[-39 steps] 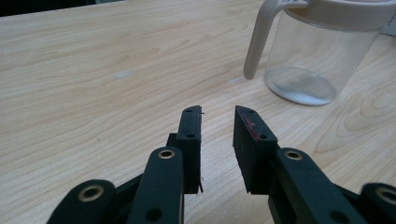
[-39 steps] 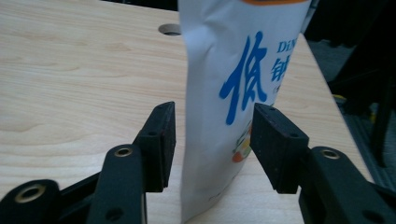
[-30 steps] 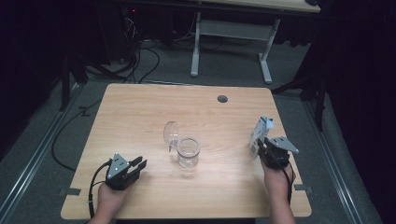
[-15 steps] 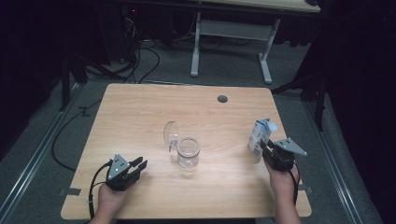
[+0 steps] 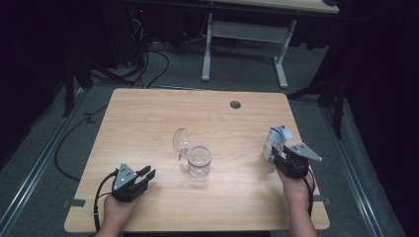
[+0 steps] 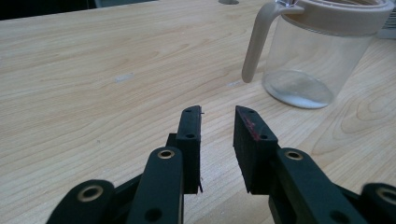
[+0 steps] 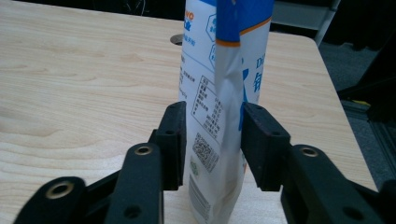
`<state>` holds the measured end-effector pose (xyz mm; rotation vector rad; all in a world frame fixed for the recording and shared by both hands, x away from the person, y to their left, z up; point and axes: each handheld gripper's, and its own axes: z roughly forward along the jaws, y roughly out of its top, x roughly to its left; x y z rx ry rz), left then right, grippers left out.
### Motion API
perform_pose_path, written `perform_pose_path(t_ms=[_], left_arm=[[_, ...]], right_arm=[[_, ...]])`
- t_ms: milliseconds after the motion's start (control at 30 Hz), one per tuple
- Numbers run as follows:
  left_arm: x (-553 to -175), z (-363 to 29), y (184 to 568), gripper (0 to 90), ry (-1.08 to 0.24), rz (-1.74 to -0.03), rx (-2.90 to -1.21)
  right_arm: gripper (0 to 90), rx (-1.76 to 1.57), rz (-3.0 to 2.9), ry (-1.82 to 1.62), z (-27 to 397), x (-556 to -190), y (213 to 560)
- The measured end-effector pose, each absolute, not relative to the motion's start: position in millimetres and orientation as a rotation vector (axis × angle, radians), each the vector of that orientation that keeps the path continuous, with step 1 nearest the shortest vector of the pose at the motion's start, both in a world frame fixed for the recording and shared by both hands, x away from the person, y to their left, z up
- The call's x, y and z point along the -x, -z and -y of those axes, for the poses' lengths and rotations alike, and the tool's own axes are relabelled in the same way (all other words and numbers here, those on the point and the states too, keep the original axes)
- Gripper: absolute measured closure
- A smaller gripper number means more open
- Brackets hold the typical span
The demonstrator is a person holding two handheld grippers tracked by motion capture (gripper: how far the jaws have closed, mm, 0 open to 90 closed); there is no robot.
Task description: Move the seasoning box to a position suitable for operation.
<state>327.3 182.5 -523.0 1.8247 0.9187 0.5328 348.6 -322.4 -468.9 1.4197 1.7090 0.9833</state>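
A blue and white carton (image 5: 275,143) stands upright on the wooden table (image 5: 148,118) near its right edge. My right gripper (image 5: 274,159) has its jaws on either side of the carton (image 7: 219,70). Those jaws (image 7: 212,109) have just been opening and sit loosely at the carton's sides. A clear glass pitcher (image 5: 199,160) with a beige handle stands mid-table, its round lid (image 5: 181,142) flipped up. In the left gripper view the pitcher (image 6: 322,56) is ahead to the right. My left gripper (image 5: 146,174) rests at the front left, jaws (image 6: 218,112) apart with nothing between them.
A round cable hole (image 5: 235,104) is set in the table's far side. A white desk frame (image 5: 244,34) and cables (image 5: 148,64) lie on the floor beyond the table. Bare wood lies between the pitcher and each gripper.
The carton went from tilted to standing upright on the table. The right gripper's jaws spread apart around it. The left gripper stayed still.
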Motion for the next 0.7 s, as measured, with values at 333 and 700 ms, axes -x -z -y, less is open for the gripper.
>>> perform_pose_path(t_ms=[333, 700], left_arm=[[-327.9, -183.4, 522.5, 72.2, -0.531, -0.913, -1.820], [-327.0, -182.6, 522.1, 72.1, -0.528, -0.908, -1.816]], right_arm=[[82.2, -1.417, -1.716, -1.013, 326.4, -349.0, 470.0], [89.5, -1.443, -1.726, -1.034, 330.5, -350.2, 469.8]])
